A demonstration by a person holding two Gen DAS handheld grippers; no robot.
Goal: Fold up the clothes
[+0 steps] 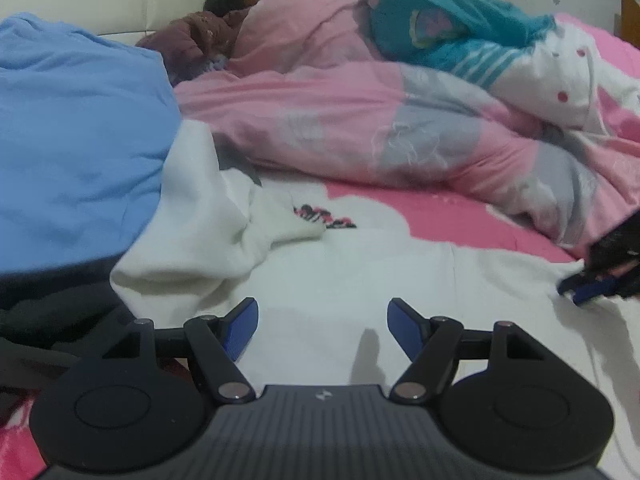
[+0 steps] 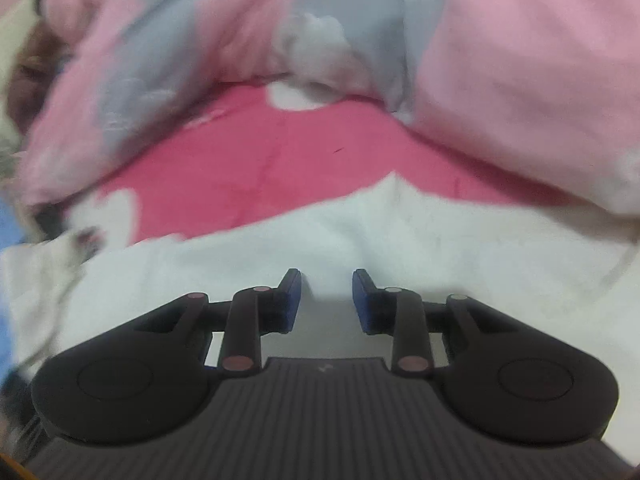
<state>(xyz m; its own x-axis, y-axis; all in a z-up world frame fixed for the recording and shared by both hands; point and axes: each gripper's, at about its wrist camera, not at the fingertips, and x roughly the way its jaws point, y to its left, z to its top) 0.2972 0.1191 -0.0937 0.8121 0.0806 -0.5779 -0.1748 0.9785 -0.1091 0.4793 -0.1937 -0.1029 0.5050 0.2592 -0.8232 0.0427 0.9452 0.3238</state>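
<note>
Fingers of my left gripper [image 1: 322,330] spread apart, empty, over white garment [image 1: 360,272] on bed | right gripper [image 2: 326,300] fingers parted too, above same cloth | blue garment [image 1: 76,120] heaped left | pink quilt [image 1: 360,120] bunched beyond, teal garment [image 1: 452,36] atop | no legible writing

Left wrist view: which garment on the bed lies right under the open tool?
The white fleece garment, spread flat under the left tool. The light blue cotton garment is heaped off to the left; the teal knit garment sits far back on the pink quilt.
</note>
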